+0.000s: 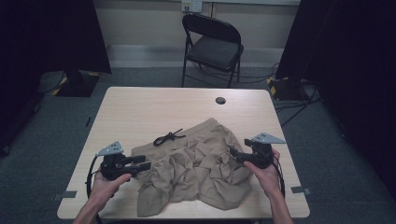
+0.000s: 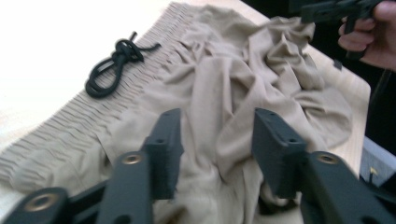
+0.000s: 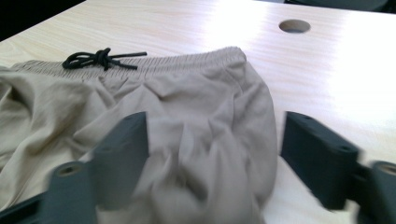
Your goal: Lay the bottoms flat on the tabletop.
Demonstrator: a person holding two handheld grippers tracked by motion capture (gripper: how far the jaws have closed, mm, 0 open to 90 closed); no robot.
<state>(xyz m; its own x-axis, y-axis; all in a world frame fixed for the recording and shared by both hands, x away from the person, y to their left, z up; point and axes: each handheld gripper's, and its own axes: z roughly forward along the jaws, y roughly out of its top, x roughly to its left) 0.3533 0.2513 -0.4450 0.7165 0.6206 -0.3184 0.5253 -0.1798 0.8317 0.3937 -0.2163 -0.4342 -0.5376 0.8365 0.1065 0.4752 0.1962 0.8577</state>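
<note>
Your forearms come in at the near edge of the table (image 1: 140,100), each hand holding 1 of the 2 tongs. Your left tongs (image 1: 144,163) point right toward the crumpled tan shorts (image 1: 196,168), with their tips at the left edge of the cloth. In the left gripper view, those left tongs (image 2: 215,140) are spread wide, with folds of the shorts showing between the 2 jaws and nothing pinched. Your right tongs (image 1: 232,153) point left at the right side of the shorts. In the right gripper view, the right tongs (image 3: 214,154) are also spread wide and straddle a bunched fold of the fabric; whether the jaws touch the cloth is hard to tell through the blur.

You have the shorts lying rumpled on the near half of the table, between the 2 tongs, waistband toward the far side. A black drawstring (image 1: 168,137), tied in a knot, lies at the waistband on the bare wood. Beyond it, a round hole (image 1: 220,100) sits in the tabletop near the far edge. Past the table stands a black folding chair (image 1: 212,44) on the grey carpet.
</note>
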